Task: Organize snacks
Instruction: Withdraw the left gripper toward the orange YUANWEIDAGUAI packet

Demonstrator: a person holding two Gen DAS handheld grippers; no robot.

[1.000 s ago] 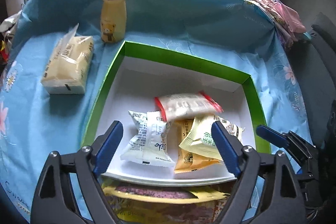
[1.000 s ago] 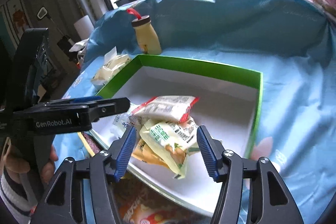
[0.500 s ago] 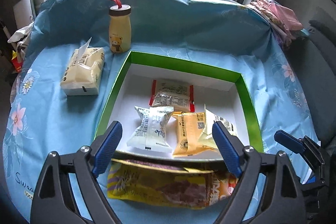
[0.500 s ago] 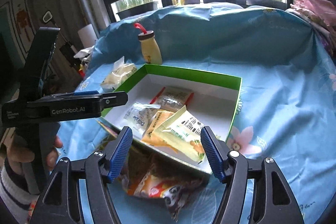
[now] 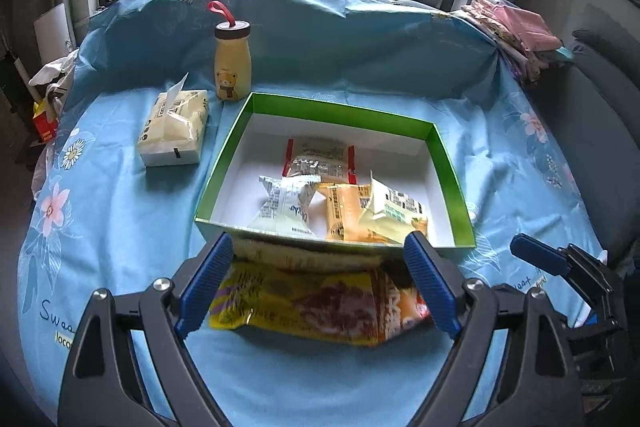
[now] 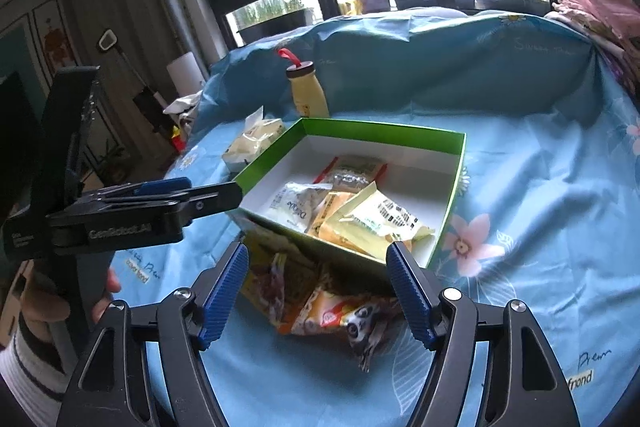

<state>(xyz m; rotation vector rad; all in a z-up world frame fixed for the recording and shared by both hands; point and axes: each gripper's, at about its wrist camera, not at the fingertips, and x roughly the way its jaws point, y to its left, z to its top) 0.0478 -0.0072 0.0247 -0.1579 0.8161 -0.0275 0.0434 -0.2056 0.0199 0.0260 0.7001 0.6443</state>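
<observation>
Snacks [image 5: 336,195] in green box [image 5: 224,163], both grippers empty.

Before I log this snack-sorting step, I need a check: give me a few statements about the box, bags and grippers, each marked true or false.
1. Four packets lie in the green box. True.
2. The big yellow bag is inside the box. False: it lies on the cloth, against the box's near wall.
3. The left gripper grips the bag. False: its jaws stand open, clear of it.
4. The bottle stands upright behind the box. True.
5. The tissue pack is in the box. False: beside it.
</observation>
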